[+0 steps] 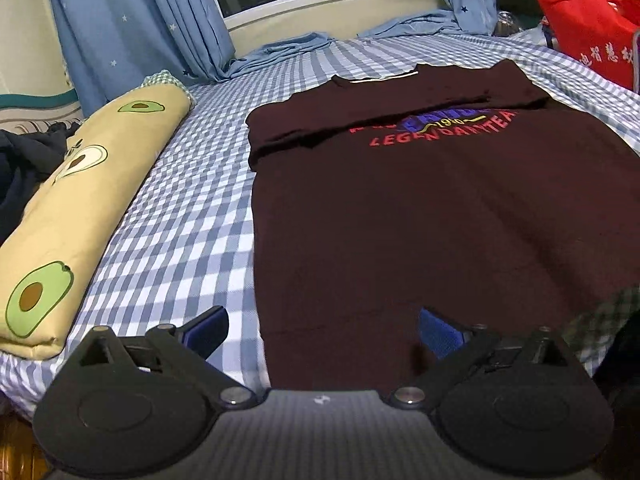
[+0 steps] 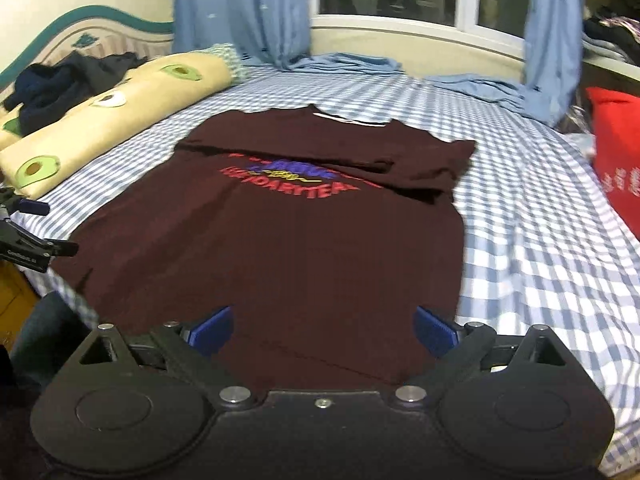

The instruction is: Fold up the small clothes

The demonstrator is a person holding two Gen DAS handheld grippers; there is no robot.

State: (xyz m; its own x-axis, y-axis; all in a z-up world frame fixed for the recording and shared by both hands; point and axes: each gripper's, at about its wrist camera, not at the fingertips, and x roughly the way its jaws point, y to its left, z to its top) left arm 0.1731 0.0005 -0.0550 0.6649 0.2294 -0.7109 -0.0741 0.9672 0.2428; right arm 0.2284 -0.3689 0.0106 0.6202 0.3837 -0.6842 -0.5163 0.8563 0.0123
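A dark red shirt (image 1: 420,220) lies flat on the checked bed (image 1: 192,208), with its sleeves folded in over the print. The left gripper (image 1: 322,330) has its fingers wide open, holding nothing. The right gripper (image 2: 323,330) is wide open too, empty, above the shirt's near edge. An avocado pillow (image 1: 76,216) lies beside the shirt.

Maroon T-shirt (image 1: 440,220), blue-and-white checked sheet (image 1: 192,208), avocado-print yellow pillow (image 1: 88,200)
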